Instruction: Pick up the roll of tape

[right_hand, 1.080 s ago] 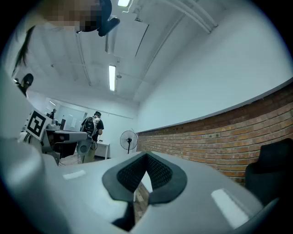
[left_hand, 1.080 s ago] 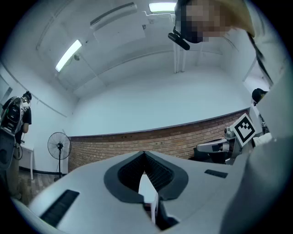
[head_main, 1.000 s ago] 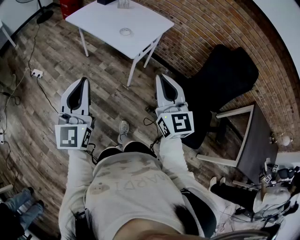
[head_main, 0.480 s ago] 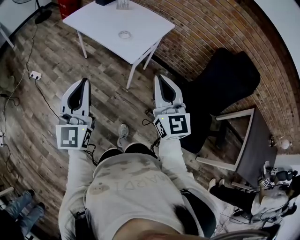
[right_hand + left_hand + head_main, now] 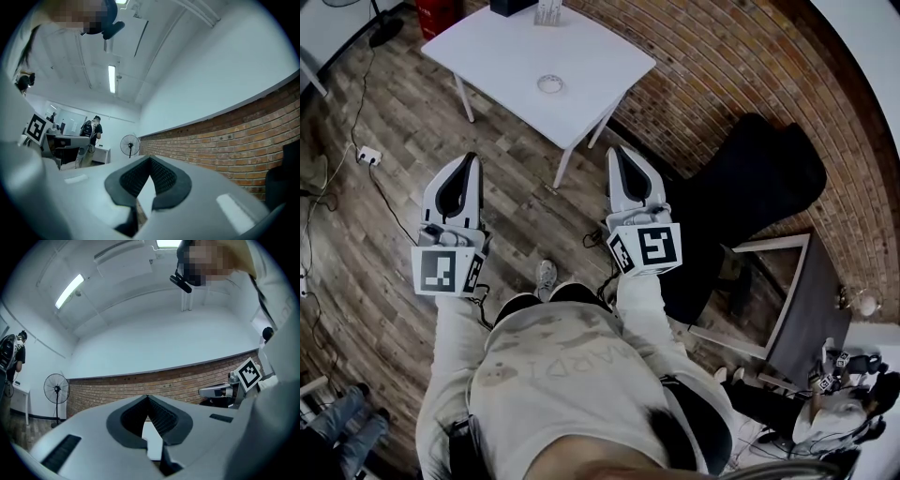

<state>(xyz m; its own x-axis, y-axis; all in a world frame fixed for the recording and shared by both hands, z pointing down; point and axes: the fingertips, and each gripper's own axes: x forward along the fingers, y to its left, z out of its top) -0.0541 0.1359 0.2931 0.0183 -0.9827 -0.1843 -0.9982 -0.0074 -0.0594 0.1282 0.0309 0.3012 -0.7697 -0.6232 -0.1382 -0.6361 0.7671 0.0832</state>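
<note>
The roll of tape [image 5: 549, 84] lies flat on the white surface [image 5: 609, 56] at 12 o'clock in the head view, well apart from both grippers. It sits at about 1 o'clock from the left gripper [image 5: 469, 157] and 11 o'clock from the right gripper [image 5: 617, 150]. Each gripper has its jaws closed tip to tip with nothing between them. Their marker cubes [image 5: 445, 272] carry only black-and-white square patterns, no words. Pale lettering on the person's shirt [image 5: 567, 361] appears upside down and cannot be read reliably.
</note>
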